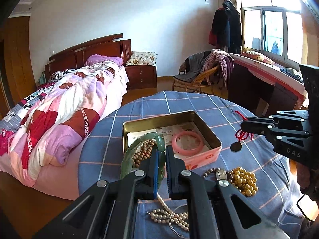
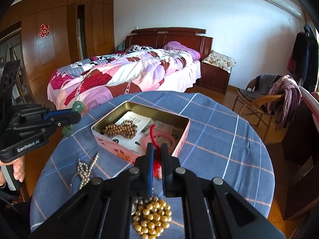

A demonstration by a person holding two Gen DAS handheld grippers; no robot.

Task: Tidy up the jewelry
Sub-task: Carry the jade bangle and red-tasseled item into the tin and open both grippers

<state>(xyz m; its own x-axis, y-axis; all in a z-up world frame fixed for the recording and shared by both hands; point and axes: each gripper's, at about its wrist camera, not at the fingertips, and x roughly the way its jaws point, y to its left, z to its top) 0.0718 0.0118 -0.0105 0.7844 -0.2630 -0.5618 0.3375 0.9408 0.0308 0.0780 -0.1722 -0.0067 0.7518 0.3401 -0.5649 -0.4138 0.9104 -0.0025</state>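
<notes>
My left gripper [image 1: 161, 149] is shut on a green jade bangle [image 1: 139, 141], held up just in front of an open tin box [image 1: 211, 128]. The box holds a pink bangle [image 1: 187, 142] and wooden beads [image 1: 143, 151]. My right gripper [image 2: 157, 146] is shut on a red knotted cord [image 2: 153, 133] over the box's near corner; a dark pendant [image 1: 235, 147] dangles from the cord. The right wrist view shows the left gripper [image 2: 78, 115] with the green bangle [image 2: 77, 106] left of the tin box [image 2: 111, 119]. In the left wrist view the right gripper [image 1: 244, 124] is at the right.
On the round table's blue plaid cloth [image 1: 199, 103], gold beads [image 2: 153, 217], pearl strands [image 1: 169, 215], a silver ring [image 1: 221, 174] and a grey bead bracelet [image 1: 210, 172] lie near me. A bed [image 1: 69, 99] stands left, a wicker chair [image 1: 197, 77] with clothes behind.
</notes>
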